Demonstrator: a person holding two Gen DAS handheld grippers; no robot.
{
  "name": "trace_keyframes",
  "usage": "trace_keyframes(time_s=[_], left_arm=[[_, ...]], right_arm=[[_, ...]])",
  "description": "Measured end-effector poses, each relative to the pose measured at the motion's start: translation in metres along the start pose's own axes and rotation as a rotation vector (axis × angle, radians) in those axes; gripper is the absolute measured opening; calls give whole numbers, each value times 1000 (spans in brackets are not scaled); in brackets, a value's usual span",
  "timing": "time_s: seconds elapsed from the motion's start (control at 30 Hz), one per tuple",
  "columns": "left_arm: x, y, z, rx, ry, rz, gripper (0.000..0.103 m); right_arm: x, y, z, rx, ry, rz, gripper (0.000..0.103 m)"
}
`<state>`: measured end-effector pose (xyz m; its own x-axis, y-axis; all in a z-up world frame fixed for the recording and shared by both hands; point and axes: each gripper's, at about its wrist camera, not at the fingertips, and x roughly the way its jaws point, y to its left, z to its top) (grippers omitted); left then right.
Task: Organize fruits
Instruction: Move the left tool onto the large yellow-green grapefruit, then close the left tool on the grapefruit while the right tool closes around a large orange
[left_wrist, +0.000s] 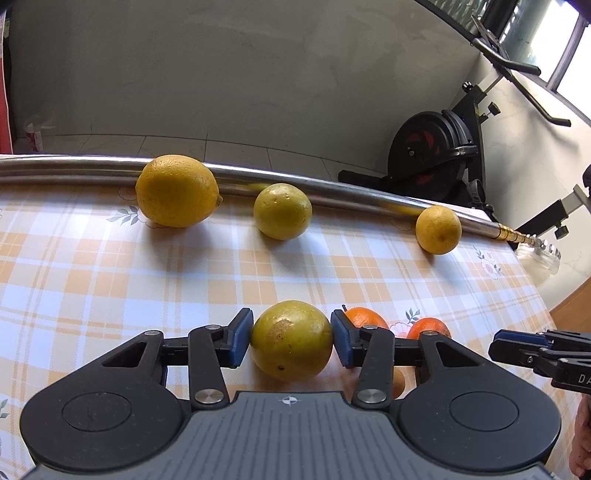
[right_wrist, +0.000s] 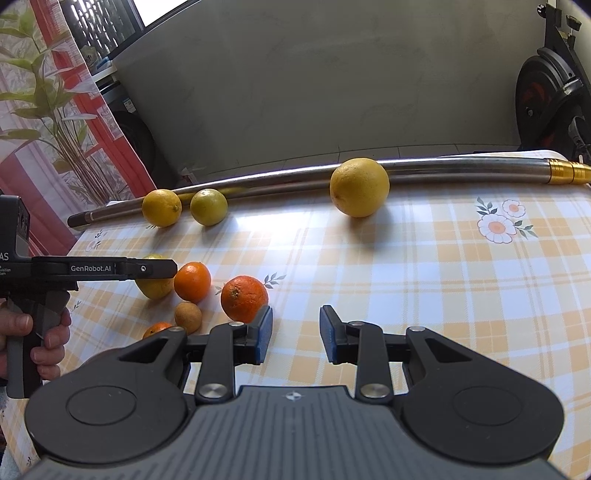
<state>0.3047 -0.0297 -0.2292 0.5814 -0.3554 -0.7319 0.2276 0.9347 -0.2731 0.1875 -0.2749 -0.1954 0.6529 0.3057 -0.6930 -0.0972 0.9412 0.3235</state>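
The left gripper (left_wrist: 291, 341) has its blue pads pressed on both sides of a round yellow-green citrus fruit (left_wrist: 291, 328), which sits on the near part of a table covered with a glossy orange-and-white checked cloth (left_wrist: 110, 280). Just right of it and a little farther lie two round orange tangerines (left_wrist: 364, 317), partly hidden behind the gripper's right finger. The right gripper (right_wrist: 295, 334) hovers low over bare cloth to the right with its jaws narrowly apart and nothing between them; the larger tangerine lies just beside its left pad, and whether they touch I cannot tell. Seen from the right wrist, a small round brown fruit (right_wrist: 188, 316) lies near the tangerines. Along the far edge stand a large yellow lemon (left_wrist: 176, 190), a yellow-green round fruit (left_wrist: 282, 211) and a small yellow citrus (left_wrist: 438, 229), all against a long shiny metal tube (left_wrist: 332, 192). A black exercise bike (left_wrist: 432, 158) stands beyond the table by a grey wall.
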Motion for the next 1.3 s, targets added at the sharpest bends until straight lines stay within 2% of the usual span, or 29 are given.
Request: trace_keyframes(time_s=[0.3, 0.5, 0.8, 0.87, 1.3], left_arm=[[-19, 4, -8, 41, -9, 7, 49], [-44, 6, -13, 50, -33, -28, 48], [-72, 3, -26, 98, -56, -42, 48], [-74, 1, -28, 115, -59, -44, 48], [-82, 2, -37, 124, -46, -76, 49]], right_arm=[[3, 5, 1, -8, 5, 16, 32], [12, 13, 5, -23, 11, 19, 32], [41, 32, 18, -57, 75, 17, 41], [46, 36, 20, -65, 81, 21, 46], [61, 49, 21, -81, 113, 7, 46]])
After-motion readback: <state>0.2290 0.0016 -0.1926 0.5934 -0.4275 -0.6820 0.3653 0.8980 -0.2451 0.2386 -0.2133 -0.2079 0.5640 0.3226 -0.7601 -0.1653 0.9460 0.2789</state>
